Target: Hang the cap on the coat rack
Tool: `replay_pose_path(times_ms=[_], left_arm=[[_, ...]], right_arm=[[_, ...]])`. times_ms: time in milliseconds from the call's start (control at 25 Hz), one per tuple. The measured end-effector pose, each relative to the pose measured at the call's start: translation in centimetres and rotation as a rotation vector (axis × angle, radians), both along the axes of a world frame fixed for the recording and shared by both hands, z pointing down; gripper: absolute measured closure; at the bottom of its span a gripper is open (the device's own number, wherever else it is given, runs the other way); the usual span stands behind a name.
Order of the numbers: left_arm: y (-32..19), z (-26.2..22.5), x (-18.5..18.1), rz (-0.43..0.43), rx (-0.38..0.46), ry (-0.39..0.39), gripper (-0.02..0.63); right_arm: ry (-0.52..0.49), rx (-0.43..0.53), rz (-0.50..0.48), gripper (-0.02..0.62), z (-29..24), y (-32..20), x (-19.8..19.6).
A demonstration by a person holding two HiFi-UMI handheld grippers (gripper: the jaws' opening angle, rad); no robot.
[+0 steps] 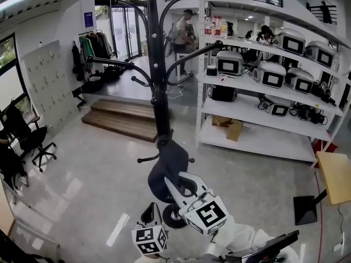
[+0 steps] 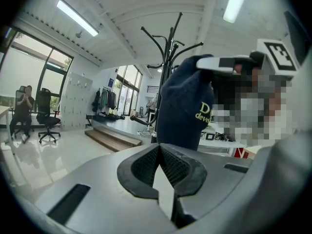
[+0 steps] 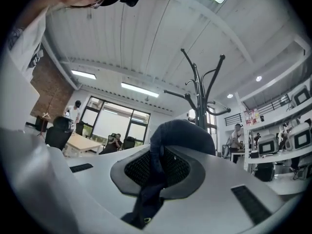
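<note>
Below rack hooks: navy fabric cap [image 1: 170, 162], clamped in right gripper [image 1: 173, 184]
Black metal coat rack [image 1: 159, 92]: far, above cap
Left gripper [image 1: 152, 210]: jaws together, empty

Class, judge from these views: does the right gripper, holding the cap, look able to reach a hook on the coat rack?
Probably yes. The right gripper holds the cap close by the coat rack pole, with nothing between them; the short lower hooks sit beside the cap.
</note>
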State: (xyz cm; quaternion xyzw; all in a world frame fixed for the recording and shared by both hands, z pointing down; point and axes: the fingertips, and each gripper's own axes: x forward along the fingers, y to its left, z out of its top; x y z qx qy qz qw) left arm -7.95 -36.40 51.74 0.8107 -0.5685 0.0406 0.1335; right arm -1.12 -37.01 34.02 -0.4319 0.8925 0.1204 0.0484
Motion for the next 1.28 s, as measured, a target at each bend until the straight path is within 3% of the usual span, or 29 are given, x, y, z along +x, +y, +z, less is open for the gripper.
replay_pose_path(times_ms=[360, 800, 1280], left_arm=[[-0.1, -0.4, 0.1, 0.012, 0.008, 0.004, 0.603], [-0.5, -0.1, -1.1, -0.011, 0.010, 0.005, 0.603], [-1.2, 0.0, -2.7, -0.049, -0.002, 0.006, 0.604]], right_arm=[[-0.015, 0.156, -0.045, 0.552, -5.9, 1.8, -1.8], [-0.003, 0.293, -0.032, 0.552, -10.7, 0.4, -0.5], [-0.064, 0.276, -0.064, 0.552, -11.9, -1.8, -0.6]])
